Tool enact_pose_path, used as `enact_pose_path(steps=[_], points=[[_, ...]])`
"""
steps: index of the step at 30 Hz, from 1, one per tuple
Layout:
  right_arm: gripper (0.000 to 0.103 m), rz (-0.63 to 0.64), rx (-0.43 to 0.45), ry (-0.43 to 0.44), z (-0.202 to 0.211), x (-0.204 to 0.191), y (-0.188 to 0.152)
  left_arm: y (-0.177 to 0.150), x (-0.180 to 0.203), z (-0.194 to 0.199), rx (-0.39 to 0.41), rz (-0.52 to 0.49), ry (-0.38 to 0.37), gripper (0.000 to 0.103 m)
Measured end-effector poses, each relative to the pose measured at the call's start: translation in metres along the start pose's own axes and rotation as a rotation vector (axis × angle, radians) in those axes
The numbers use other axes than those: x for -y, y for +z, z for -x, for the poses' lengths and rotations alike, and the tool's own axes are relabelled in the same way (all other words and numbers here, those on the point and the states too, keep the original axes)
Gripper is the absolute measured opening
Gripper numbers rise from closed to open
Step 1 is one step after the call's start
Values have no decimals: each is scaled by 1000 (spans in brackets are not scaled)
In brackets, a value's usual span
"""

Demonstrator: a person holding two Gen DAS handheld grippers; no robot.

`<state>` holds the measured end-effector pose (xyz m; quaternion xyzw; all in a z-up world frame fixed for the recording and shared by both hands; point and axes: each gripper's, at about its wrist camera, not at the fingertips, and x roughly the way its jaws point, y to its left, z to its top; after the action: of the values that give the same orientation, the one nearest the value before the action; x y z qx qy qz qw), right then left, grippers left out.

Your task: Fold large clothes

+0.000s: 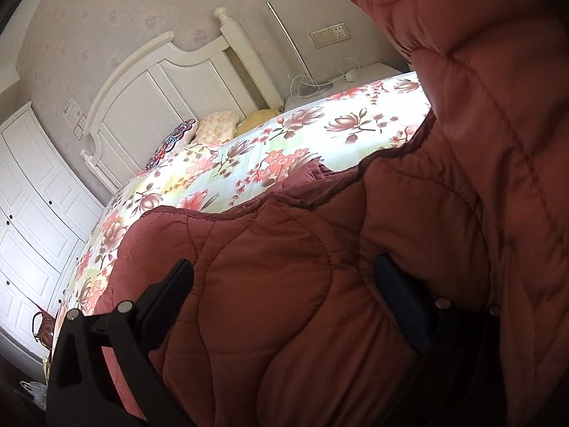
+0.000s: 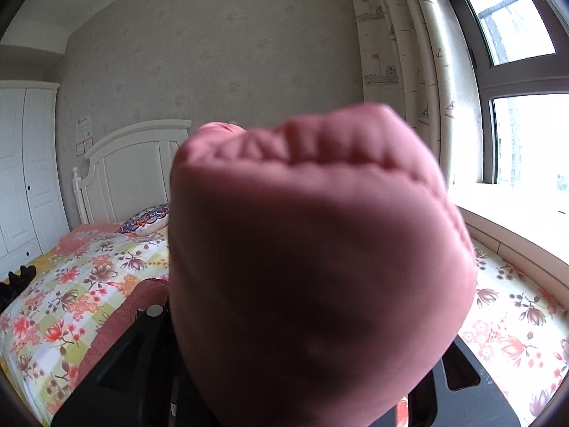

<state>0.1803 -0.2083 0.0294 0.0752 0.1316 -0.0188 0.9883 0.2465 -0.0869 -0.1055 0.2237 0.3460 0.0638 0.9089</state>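
A red quilted coat lies across the floral bed cover. One part of it rises steeply at the right of the left wrist view. My left gripper has a thick fold of the coat bulging between its two black fingers, which press into the padding from both sides. In the right wrist view a fat bunch of the coat fills the middle. My right gripper is shut on that bunch and holds it up above the bed. The fabric hides its fingertips.
A white headboard and pillows stand at the far end of the bed. Beside it are a nightstand with a lamp pole and cables. White wardrobe doors line the left. A curtain and window sill are at the right.
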Motion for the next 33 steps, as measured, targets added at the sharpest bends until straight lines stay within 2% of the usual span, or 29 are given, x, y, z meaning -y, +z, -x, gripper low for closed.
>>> enact_pose_path(steps=[2, 5, 6, 9, 11, 13, 15, 16, 17, 18, 19, 20, 21, 23, 24, 26, 28, 29, 30, 31, 33], points=[[34, -25, -2, 5, 3, 6, 2, 2, -3, -3, -9, 10, -19, 101], [34, -64, -4, 4, 6, 17, 3, 3, -15, -5, -28, 63, -102, 101], [34, -81, -5, 4, 8, 22, 3, 4, -20, -4, -31, 89, -153, 101], [34, -118, -9, -14, 13, 35, 3, 6, -59, 4, -26, 216, -397, 100], [34, -125, -7, -25, 18, 42, 4, 6, -92, 20, 24, 301, -456, 100], [34, -130, -7, -40, 18, 48, 4, -3, -142, 38, 104, 398, -455, 101], [34, -109, -2, -57, 19, 46, 4, -21, -192, 37, 126, 502, -324, 101], [34, -94, 1, -59, 19, 42, 3, -29, -206, 29, 112, 541, -281, 101], [34, -66, 7, -62, 22, 35, 2, -41, -223, 12, 61, 593, -261, 101], [34, -31, 15, -64, 19, 23, 4, -50, -230, -2, 10, 621, -279, 99], [34, 30, 26, -64, 18, 5, 3, -66, -237, -25, -74, 666, -344, 99], [34, 94, 35, -62, 19, -13, 0, -75, -239, -37, -107, 692, -384, 97], [34, 161, 42, -61, 20, -30, -4, -82, -243, -43, -122, 716, -413, 94], [35, 353, 61, -54, 18, -74, -19, -99, -261, -48, -102, 828, -475, 94], [35, 442, 65, -49, 16, -95, -30, -104, -271, -46, -83, 876, -470, 93], [37, 708, 42, -23, 8, -146, -68, -114, -293, -38, -35, 930, -435, 93], [38, 1083, -32, 21, -6, -193, -135, -122, -312, -30, -13, 942, -386, 94], [40, 1270, -39, 7, -10, -206, -171, -124, -321, -25, -4, 942, -358, 94], [47, 1357, -1, -8, -9, -210, -190, -127, -330, -21, 5, 937, -341, 94], [47, 1374, 9, -5, -8, -212, -198, -127, -336, -18, 9, 927, -340, 95], [47, 1348, -28, 10, -11, -208, -191, -122, -341, -12, 12, 894, -383, 98]])
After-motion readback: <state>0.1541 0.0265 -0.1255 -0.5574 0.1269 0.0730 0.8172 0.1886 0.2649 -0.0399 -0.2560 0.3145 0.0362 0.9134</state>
